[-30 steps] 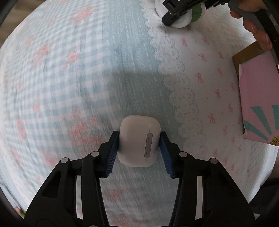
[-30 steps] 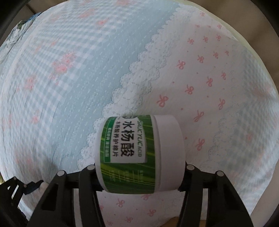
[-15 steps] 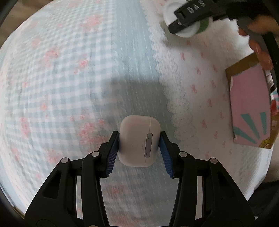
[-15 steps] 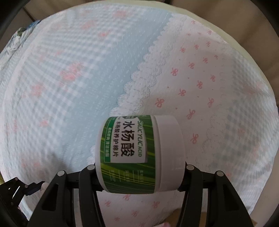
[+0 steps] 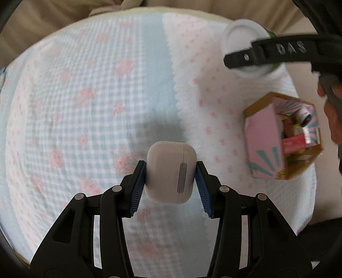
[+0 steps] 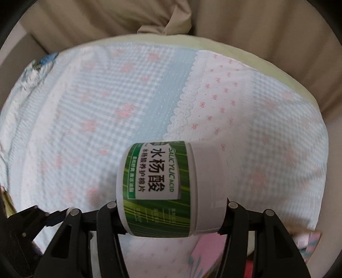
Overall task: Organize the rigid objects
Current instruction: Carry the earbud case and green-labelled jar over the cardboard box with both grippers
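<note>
My left gripper (image 5: 170, 184) is shut on a white earbud case (image 5: 170, 172) and holds it well above the bed cover. My right gripper (image 6: 172, 205) is shut on a white jar with a green label (image 6: 171, 192), held sideways with its lid to the right. That jar (image 5: 243, 46) also shows at the top right of the left wrist view, in the right gripper's black arm. A pink open box (image 5: 282, 136) with several small items inside sits on the cover at the right; its corner (image 6: 213, 254) shows below the jar.
The bed cover (image 5: 85, 107) is blue gingham on the left and white with pink bows (image 6: 235, 102) on the right, split by a lace edge. Beige fabric (image 6: 149, 17) lies behind it. The left gripper (image 6: 38, 220) shows at the lower left of the right wrist view.
Both grippers have risen and pulled back from the cover, each still holding its object. The pink box's open inside has come into view at the right.
</note>
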Demonstrator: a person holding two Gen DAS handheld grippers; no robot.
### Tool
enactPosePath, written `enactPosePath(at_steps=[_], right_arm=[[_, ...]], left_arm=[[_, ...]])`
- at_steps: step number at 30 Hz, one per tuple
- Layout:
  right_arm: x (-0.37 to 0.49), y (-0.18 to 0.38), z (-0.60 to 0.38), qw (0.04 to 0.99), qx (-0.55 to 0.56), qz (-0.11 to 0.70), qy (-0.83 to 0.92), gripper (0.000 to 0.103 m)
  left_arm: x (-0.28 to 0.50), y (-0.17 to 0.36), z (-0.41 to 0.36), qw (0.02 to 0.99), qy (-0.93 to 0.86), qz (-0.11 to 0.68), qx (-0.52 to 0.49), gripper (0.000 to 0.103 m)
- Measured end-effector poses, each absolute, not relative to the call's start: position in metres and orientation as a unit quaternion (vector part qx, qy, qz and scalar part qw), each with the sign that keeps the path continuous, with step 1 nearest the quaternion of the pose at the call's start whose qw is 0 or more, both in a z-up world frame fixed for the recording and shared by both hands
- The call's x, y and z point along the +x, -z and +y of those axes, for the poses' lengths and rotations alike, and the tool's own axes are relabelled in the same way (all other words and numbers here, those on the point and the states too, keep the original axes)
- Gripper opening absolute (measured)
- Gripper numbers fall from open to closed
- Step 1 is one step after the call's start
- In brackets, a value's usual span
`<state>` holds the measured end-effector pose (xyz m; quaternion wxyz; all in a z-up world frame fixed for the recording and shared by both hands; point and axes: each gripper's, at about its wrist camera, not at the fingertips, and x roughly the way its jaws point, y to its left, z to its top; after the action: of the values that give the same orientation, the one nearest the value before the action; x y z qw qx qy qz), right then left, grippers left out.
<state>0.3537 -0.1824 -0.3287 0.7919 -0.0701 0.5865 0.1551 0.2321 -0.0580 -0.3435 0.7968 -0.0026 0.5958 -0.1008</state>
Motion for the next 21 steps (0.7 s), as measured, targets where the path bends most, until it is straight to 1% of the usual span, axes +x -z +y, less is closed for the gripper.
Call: enactPosePath(at_steps=[6, 10, 15, 21], right_arm=[[0.3, 0.279, -0.225, 0.801, 0.003, 0.586, -0.124, 0.052], [0.272, 0.258, -0.26, 0.805, 0.032, 0.584, -0.097, 0.052], [0.241, 0.239, -0.32, 0.809, 0.065, 0.582, -0.059, 0.052], [0.216, 0.234, -0.397, 0.809, 0.083, 0.581, -0.02, 0.052]], left_arm=[[0.219, 0.294, -0.091, 0.809, 0.137, 0.571, 0.004, 0.043], [0.216, 0.268, -0.123, 0.814, 0.165, 0.557, 0.01, 0.043], [0.214, 0.251, -0.166, 0.813, 0.191, 0.55, 0.007, 0.043], [0.217, 0.244, -0.226, 0.812, 0.21, 0.545, 0.016, 0.043]])
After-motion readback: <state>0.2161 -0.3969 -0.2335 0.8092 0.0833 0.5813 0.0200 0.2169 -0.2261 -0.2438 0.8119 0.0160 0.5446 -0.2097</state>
